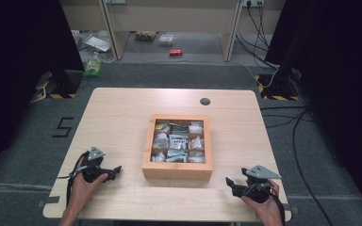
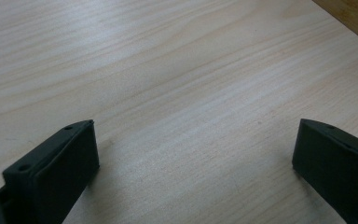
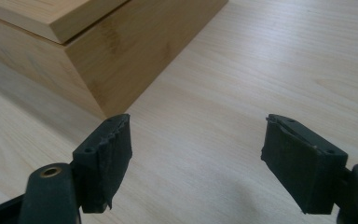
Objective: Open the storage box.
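Note:
A shallow wooden box (image 1: 177,170) sits in the middle of the light wooden table (image 1: 118,113); its compartments hold several small packets (image 1: 178,141). My left gripper (image 1: 117,170) rests at the front left of the table, pointing right toward the box, held by a hand. In the left gripper view its jaws (image 2: 193,140) stand wide open over bare wood, with a box corner (image 2: 354,18) at the top right. My right gripper (image 1: 229,181) is at the front right, pointing left. In the right gripper view it is open (image 3: 196,140) and empty, with the box's corner (image 3: 121,42) just ahead on the left.
A dark round grommet (image 1: 205,101) lies in the table behind the box. The table's front edge runs just below both hands. On the floor beyond the table are a red can (image 1: 175,52), clutter and cables (image 1: 259,28). Black curtains flank both sides.

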A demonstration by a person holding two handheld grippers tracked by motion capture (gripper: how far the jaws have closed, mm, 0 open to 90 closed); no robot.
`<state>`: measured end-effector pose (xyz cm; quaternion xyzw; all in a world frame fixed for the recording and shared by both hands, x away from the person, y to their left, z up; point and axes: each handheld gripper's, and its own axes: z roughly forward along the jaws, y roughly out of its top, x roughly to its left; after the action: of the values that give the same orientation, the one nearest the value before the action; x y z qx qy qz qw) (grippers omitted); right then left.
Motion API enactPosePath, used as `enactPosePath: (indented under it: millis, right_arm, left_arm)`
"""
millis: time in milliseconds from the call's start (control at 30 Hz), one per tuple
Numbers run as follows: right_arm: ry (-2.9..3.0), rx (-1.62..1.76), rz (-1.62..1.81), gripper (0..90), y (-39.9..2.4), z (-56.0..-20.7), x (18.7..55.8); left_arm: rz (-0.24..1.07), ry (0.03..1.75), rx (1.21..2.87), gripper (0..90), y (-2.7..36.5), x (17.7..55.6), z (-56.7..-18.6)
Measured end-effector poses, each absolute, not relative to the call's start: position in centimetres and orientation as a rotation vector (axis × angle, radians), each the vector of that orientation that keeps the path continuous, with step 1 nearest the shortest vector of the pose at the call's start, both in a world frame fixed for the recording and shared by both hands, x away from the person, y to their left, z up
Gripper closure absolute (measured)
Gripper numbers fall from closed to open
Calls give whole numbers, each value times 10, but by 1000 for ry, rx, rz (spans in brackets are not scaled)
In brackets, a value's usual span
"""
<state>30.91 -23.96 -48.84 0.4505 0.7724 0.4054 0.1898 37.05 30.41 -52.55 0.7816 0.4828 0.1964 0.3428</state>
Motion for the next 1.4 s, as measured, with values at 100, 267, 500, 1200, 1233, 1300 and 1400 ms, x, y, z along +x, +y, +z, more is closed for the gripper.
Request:
enactPosePath:
  millis: [100, 267, 500, 1200, 1233, 1300, 1400]
  right_arm:
    - [2181, 1259, 1151, 258, -236, -488, 309]
    - [2205, 1216, 1169, 289, -225, -486, 307]
    - [2225, 1167, 1177, 338, -216, -484, 305]
    - [2223, 1111, 1266, 466, -193, -478, 302]
    - [2223, 1101, 1265, 471, -192, -478, 303]
    - [2222, 1089, 1269, 482, -189, -478, 302]
    - [2221, 1075, 1271, 500, -187, -478, 303]
  left_arm:
    - [511, 1255, 2032, 0, 304, 371, -525]
    - [511, 1255, 2032, 0, 304, 371, -525]
    - [511, 1255, 2032, 0, 304, 371, -525]
    - [511, 1255, 2031, 0, 304, 371, -525]
    - [511, 1255, 2032, 0, 304, 371, -525]
    - [511, 1255, 2031, 0, 304, 370, -526]
    - [511, 1255, 2031, 0, 304, 371, -525]
